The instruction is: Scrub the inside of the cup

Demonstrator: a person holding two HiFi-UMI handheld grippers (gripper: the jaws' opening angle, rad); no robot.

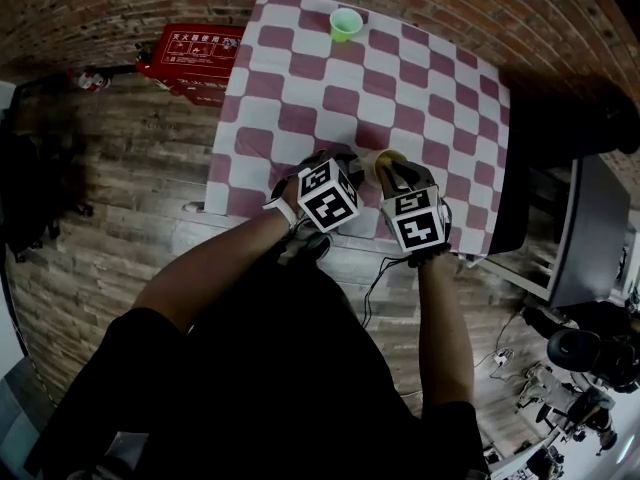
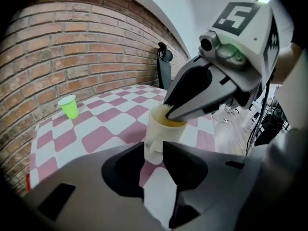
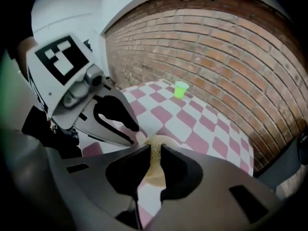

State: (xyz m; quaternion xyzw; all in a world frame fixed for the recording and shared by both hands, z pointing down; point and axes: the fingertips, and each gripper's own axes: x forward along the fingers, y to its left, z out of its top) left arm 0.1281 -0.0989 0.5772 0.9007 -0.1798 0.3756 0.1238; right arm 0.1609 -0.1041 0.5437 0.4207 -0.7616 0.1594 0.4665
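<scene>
A cream cup (image 2: pixel 160 128) stands on the red-and-white checked tablecloth (image 1: pixel 300 88), near the table edge closest to the person. The left gripper (image 2: pixel 153 150) has its 2 jaws pinched on the cup's handle (image 2: pixel 152 148), which shows pale between them. The right gripper (image 3: pixel 155 154) comes down from above with its jaws pressed together on a yellowish scrubbing pad (image 3: pixel 155 170). Its tips and the pad sit inside the cup's mouth, as the left gripper view shows. In the head view the 2 grippers are side by side, left gripper (image 1: pixel 352 168) and right gripper (image 1: pixel 396 171), meeting over the cup (image 1: pixel 384 158). A small green plastic cup (image 1: pixel 345 23) stands upright at the far end of the table, well apart from the cream cup, close to the brick wall (image 2: pixel 72 47). A red box (image 1: pixel 195 58) lies on the wooden floor (image 1: pixel 130 188) beside the table's far left corner
</scene>
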